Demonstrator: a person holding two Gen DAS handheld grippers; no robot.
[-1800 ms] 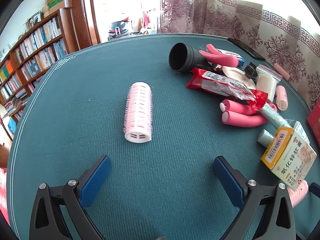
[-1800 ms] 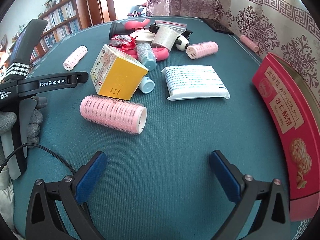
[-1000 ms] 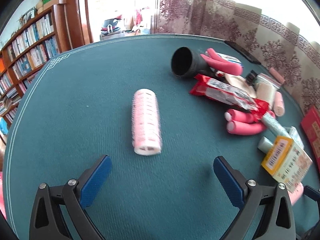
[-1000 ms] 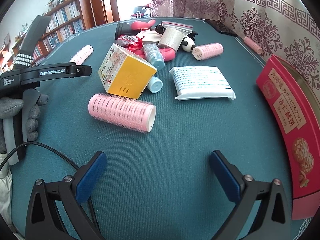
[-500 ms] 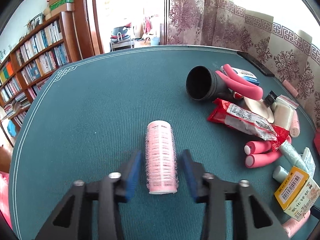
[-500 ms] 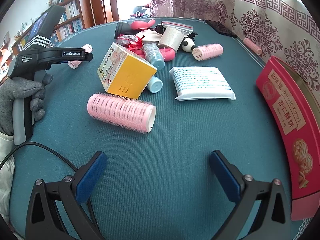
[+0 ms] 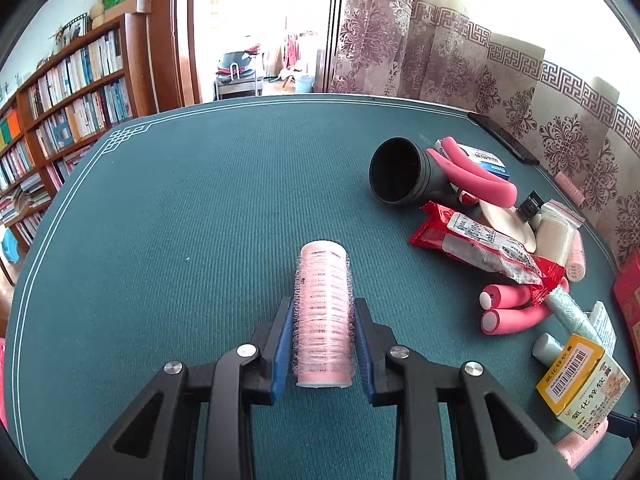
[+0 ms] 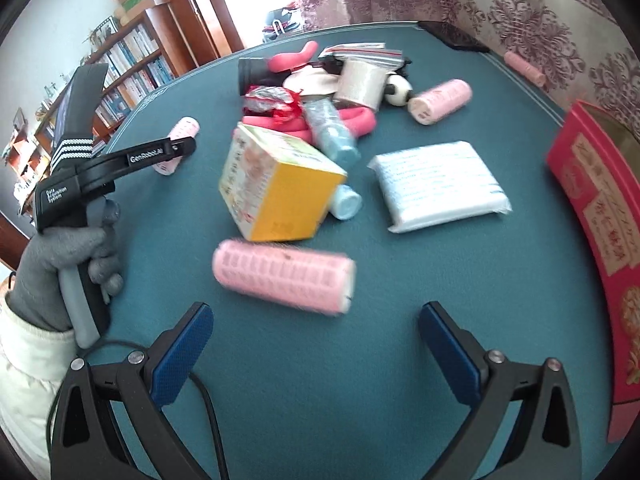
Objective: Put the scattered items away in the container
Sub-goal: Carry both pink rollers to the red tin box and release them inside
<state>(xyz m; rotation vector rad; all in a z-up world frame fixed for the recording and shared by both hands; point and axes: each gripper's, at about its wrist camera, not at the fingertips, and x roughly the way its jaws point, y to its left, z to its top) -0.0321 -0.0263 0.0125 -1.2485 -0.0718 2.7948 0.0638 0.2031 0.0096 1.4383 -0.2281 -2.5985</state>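
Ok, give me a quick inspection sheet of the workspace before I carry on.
Surface: green felt table, round-edged.
Job's things: pink hair roller held; another roller ahead of the right gripper; red biscuit tin at the right edge.
Clutter: yellow box, white tissue pack, black funnel, foam curlers.
Grippers: left gripper shut on the roller; right gripper open.
Cables: black cable by the right gripper.
Surroundings: bookshelf, curtains.

Hair roller point(image 7: 323, 312) lain lengthwise on the counter point(image 7: 192, 240) between the left gripper point(image 7: 322, 340) pads, funnel point(image 7: 400, 176) set far right, boxed carton point(image 7: 580, 384) placed near right
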